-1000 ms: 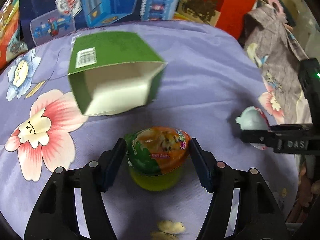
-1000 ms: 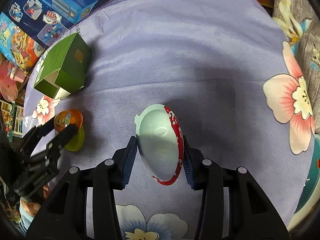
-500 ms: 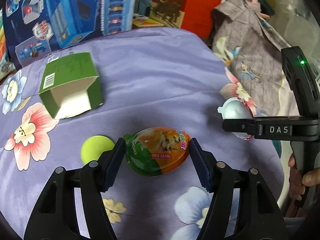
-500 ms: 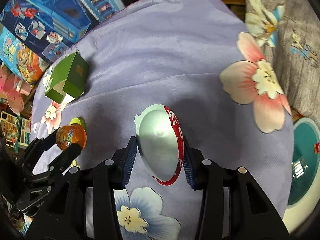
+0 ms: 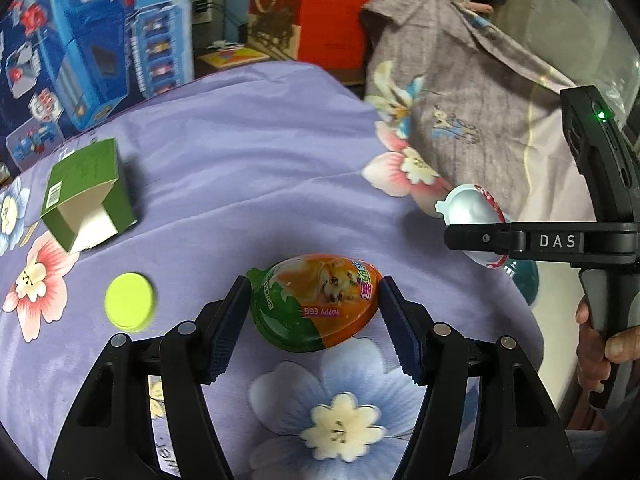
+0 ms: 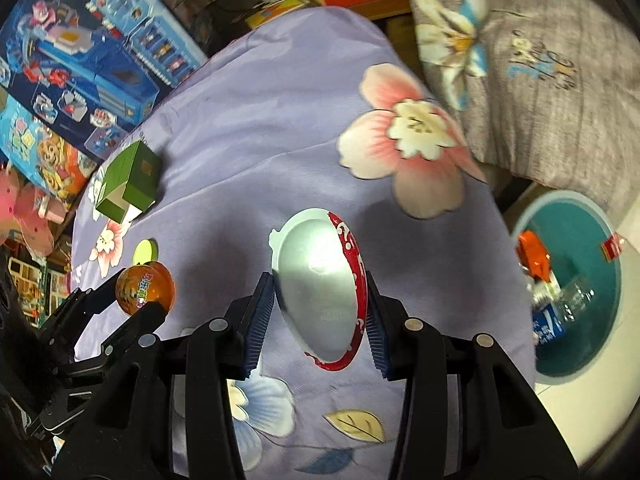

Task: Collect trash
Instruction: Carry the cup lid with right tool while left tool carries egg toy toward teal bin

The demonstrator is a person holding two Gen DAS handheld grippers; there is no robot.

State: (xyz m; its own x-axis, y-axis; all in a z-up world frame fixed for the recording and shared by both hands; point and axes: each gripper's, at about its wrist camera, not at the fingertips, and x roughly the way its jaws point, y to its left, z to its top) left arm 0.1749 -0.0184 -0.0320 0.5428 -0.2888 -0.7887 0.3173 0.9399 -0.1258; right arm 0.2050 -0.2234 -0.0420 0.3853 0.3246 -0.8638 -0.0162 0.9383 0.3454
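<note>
My left gripper [image 5: 314, 305] is shut on an orange and green plastic egg shell [image 5: 320, 294] marked HAPPY EGG and holds it above the purple floral cloth [image 5: 256, 152]. In the right wrist view my right gripper [image 6: 318, 294] is shut on a pale egg half with a red rim [image 6: 316, 280], also held clear of the cloth. The same pale half [image 5: 468, 208] shows at the right of the left wrist view, and the orange shell [image 6: 145, 288] at the left of the right wrist view. A teal bin [image 6: 592, 240] with trash in it stands on the floor to the right.
An open green carton [image 5: 86, 196] and a yellow-green round lid [image 5: 129, 306] lie on the cloth at the left. Blue toy boxes [image 5: 100, 52] stand behind the bed. A grey garment [image 5: 460, 92] hangs at the right. A person's hand [image 5: 600, 344] grips the right gripper's handle.
Both grippers have risen and travelled right across the cloth with their egg halves. The yellow-green lid stayed behind, the green carton has receded, and the teal bin has come into view.
</note>
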